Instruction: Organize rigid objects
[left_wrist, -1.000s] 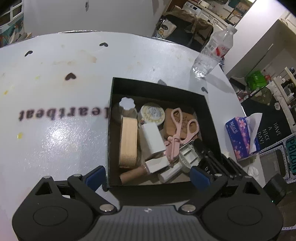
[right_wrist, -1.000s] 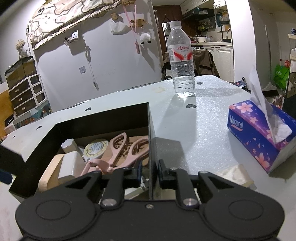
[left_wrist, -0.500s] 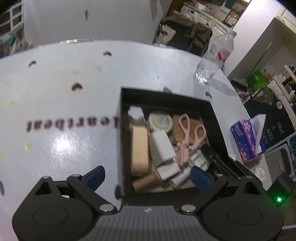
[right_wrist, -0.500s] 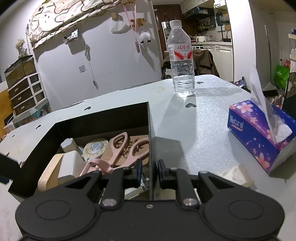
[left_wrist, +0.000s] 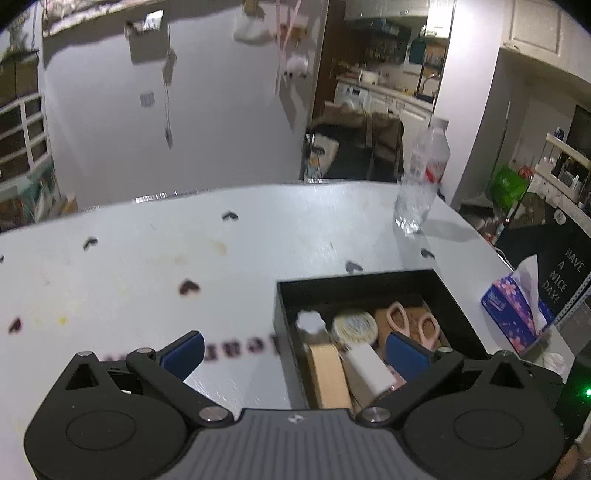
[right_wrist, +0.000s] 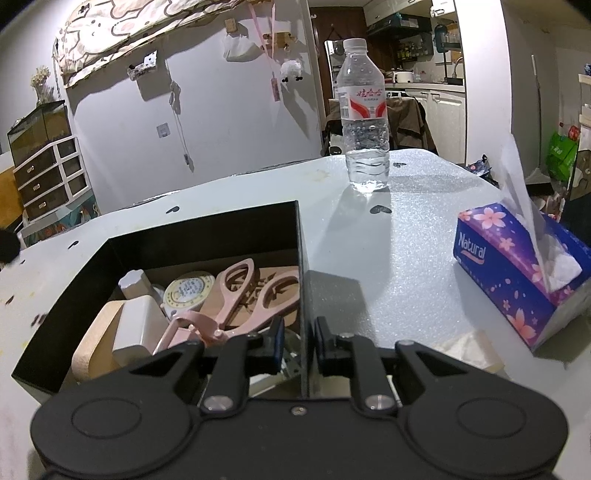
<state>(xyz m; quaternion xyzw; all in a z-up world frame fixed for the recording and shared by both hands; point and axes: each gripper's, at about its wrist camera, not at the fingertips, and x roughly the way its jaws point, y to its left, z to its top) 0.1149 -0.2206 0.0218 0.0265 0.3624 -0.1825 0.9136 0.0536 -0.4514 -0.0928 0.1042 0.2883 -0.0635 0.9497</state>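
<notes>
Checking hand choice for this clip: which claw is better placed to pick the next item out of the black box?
Left, likely. The left claw is open and empty over the black box; the right claw is shut on the box's wall, steadying it.

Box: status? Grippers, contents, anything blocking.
Left gripper open, empty, jaws just widened. Right gripper shut on box wall. Scissors, tin, blocks inside. Bottle, tissues clear of box.
</notes>
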